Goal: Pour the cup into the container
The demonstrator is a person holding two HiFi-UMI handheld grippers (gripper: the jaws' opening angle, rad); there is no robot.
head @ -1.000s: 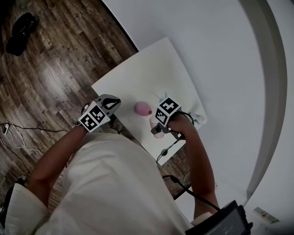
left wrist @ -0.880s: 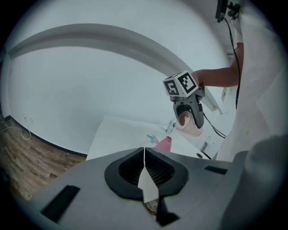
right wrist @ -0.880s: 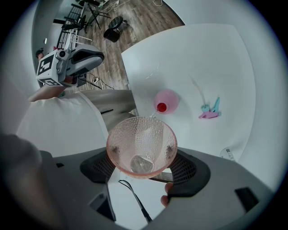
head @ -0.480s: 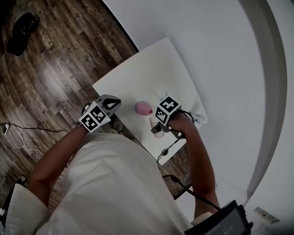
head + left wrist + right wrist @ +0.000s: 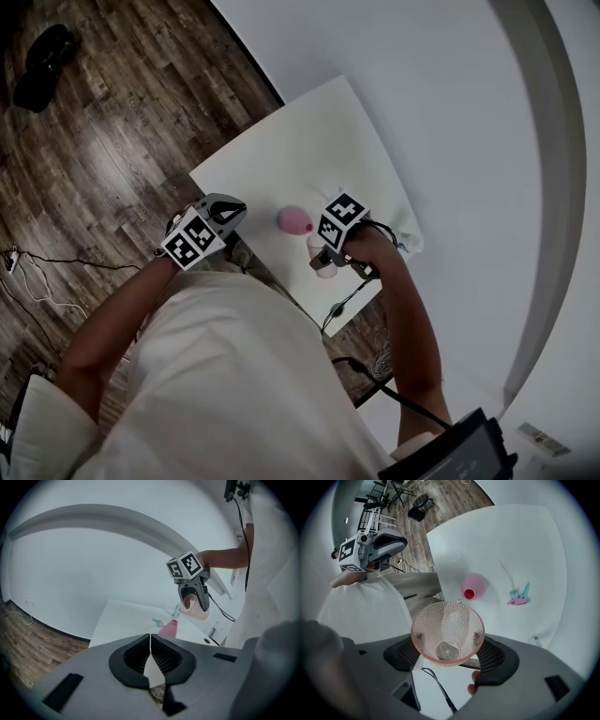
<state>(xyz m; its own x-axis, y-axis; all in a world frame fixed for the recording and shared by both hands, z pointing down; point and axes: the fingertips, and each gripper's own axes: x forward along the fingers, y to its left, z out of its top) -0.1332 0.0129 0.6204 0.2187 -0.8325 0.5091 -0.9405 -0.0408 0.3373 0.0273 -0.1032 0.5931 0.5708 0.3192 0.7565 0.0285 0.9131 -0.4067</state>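
While the pink dimpled cup (image 5: 447,632) sits clamped between the jaws of your right gripper (image 5: 450,654), its mouth faces up toward that gripper's camera. I cannot tell what, if anything, is inside it. It hangs over the near right part of the white table (image 5: 309,141), just right of and nearer than the pink container (image 5: 474,587), which stands on the table with a small red top. That top looks narrow, so I'd bring the cup's lip directly above it before tipping. Then roll your wrist slowly, so the stream stays thin and lands inside rather than on the table. Squeeze firmly, since the dimpled wall may slip as it tilts. Your left gripper (image 5: 151,656) is off the table's near left edge, jaws pressed together with nothing between them and touching nothing. A small teal and pink item (image 5: 519,596) lies farther right, well apart.
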